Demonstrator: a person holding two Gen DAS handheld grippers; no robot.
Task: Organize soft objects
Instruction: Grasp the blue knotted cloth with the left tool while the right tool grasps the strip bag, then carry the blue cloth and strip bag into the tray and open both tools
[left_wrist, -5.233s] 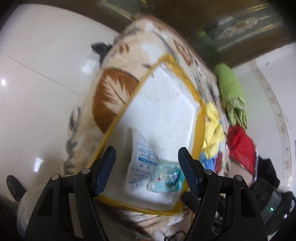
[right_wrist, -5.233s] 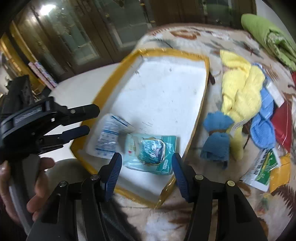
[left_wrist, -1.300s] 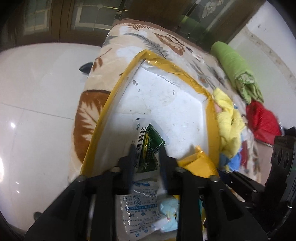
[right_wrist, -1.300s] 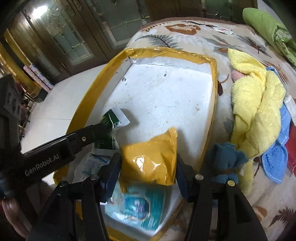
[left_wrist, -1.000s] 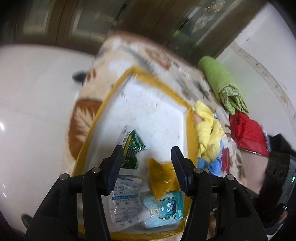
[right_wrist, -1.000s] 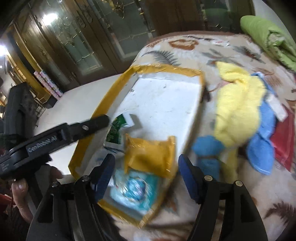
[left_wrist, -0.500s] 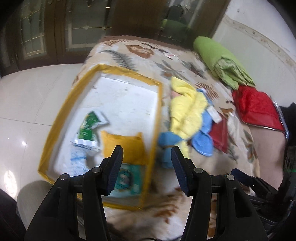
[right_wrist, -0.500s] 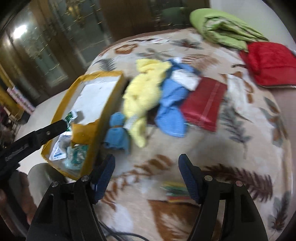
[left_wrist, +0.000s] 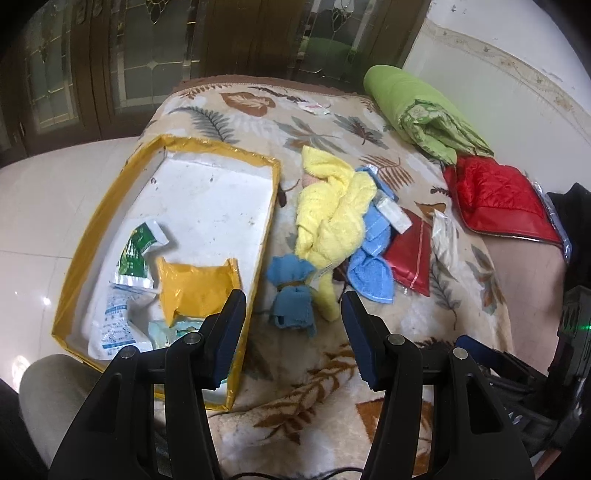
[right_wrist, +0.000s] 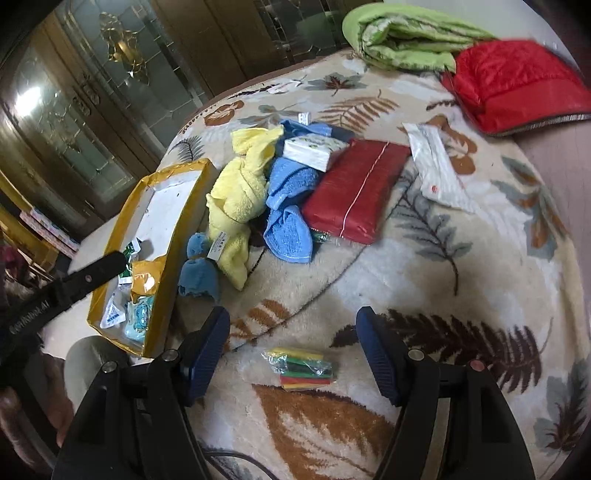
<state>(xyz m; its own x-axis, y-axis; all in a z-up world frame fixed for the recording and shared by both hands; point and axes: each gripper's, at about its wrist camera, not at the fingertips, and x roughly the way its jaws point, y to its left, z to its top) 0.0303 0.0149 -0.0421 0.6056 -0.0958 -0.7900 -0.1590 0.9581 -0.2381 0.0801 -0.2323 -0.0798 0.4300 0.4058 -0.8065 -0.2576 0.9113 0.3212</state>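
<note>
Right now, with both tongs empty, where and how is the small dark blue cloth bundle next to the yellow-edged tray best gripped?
Grip the dark blue cloth bundle at its tied waist, where a band pinches it narrow between two puffy ends. Come from above with open tongs across that waist; the left tongs hang nearest. The tray wall is close on one side, the yellow towel on the other.

1 tray (left_wrist: 110, 206), 4 pkts (left_wrist: 197, 288), 3 towels (left_wrist: 332, 218)

Both grippers' fingers (left_wrist: 229, 325) apart, empty
</note>
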